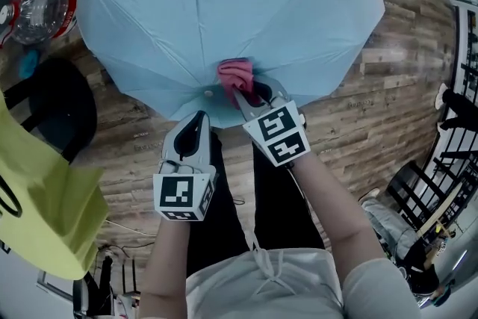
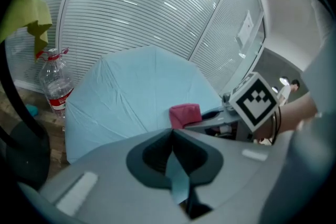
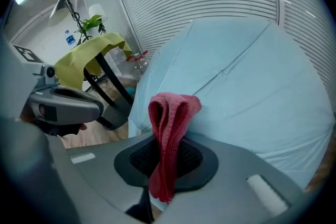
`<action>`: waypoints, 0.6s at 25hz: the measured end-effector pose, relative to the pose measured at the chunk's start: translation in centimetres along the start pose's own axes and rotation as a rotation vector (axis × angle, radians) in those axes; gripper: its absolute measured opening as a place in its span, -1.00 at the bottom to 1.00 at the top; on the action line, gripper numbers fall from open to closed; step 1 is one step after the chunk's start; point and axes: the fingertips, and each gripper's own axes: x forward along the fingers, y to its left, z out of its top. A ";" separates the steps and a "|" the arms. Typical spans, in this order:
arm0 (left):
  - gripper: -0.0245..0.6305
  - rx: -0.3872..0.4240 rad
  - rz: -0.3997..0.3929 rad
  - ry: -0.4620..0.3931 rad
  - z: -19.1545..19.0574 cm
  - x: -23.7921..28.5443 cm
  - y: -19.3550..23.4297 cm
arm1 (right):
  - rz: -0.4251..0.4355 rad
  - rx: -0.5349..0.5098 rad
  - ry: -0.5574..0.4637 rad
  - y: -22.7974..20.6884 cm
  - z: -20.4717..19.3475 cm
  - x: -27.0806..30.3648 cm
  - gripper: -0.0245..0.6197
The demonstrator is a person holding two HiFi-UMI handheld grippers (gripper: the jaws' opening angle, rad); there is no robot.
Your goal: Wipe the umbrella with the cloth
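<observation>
Head view: umbrella (image 1: 224,4) open on the floor (image 1: 373,101), canopy stretching away ahead. Left gripper view: left gripper (image 2: 173,160) nipped tight on what looks like its blue hem. Right gripper view: right gripper (image 3: 163,165) clamps the cloth (image 3: 170,113) against the canopy's near edge.

Both bare forearms reach forward and down from the body, side by side and close together. The left forearm (image 1: 168,258) carries the grey, two-jaw left gripper (image 1: 200,118), its black-and-white marker cube (image 1: 183,194) turned up toward the head. In the left gripper view its jaws are pressed together on a thin fold of the pale blue umbrella (image 2: 178,178). The right forearm (image 1: 336,205) is stretched a little further out, angled inward, so the right gripper (image 1: 240,95) lies just ahead of the left one. Its jaws are clamped on a folded pink-red cloth (image 3: 170,113), which sticks up beyond the fingertips.
</observation>
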 end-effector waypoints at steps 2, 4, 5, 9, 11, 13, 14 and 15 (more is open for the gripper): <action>-0.90 -0.008 0.010 0.004 0.0 0.6 -0.8 | 0.010 0.008 -0.006 -1.0 0.0 -0.6 -0.75; -0.90 -0.008 0.009 0.003 0.3 1.2 -1.8 | 0.018 0.012 -0.013 -2.1 0.1 -1.0 -0.75; -0.90 -0.006 0.011 0.002 0.4 1.6 -2.3 | 0.022 0.010 -0.017 -2.6 0.2 -1.3 -0.75; -0.90 0.002 0.031 -0.008 1.2 3.2 -4.3 | 0.030 0.001 -0.027 -5.2 0.2 -2.3 -0.75; -0.90 -0.004 0.040 -0.021 2.0 3.8 -5.5 | 0.034 -0.001 -0.034 -6.6 0.2 -3.1 -0.75; -0.90 -0.003 0.044 -0.030 2.8 4.5 -6.7 | 0.037 -0.005 -0.040 -8.0 0.3 -3.9 -0.75; -0.90 0.002 0.044 -0.033 3.1 4.9 -7.4 | 0.038 -0.009 -0.041 -8.7 0.4 -4.5 -0.75; -0.90 0.010 0.043 -0.034 3.4 5.3 -8.1 | 0.039 -0.013 -0.042 -9.4 0.4 -5.0 -0.75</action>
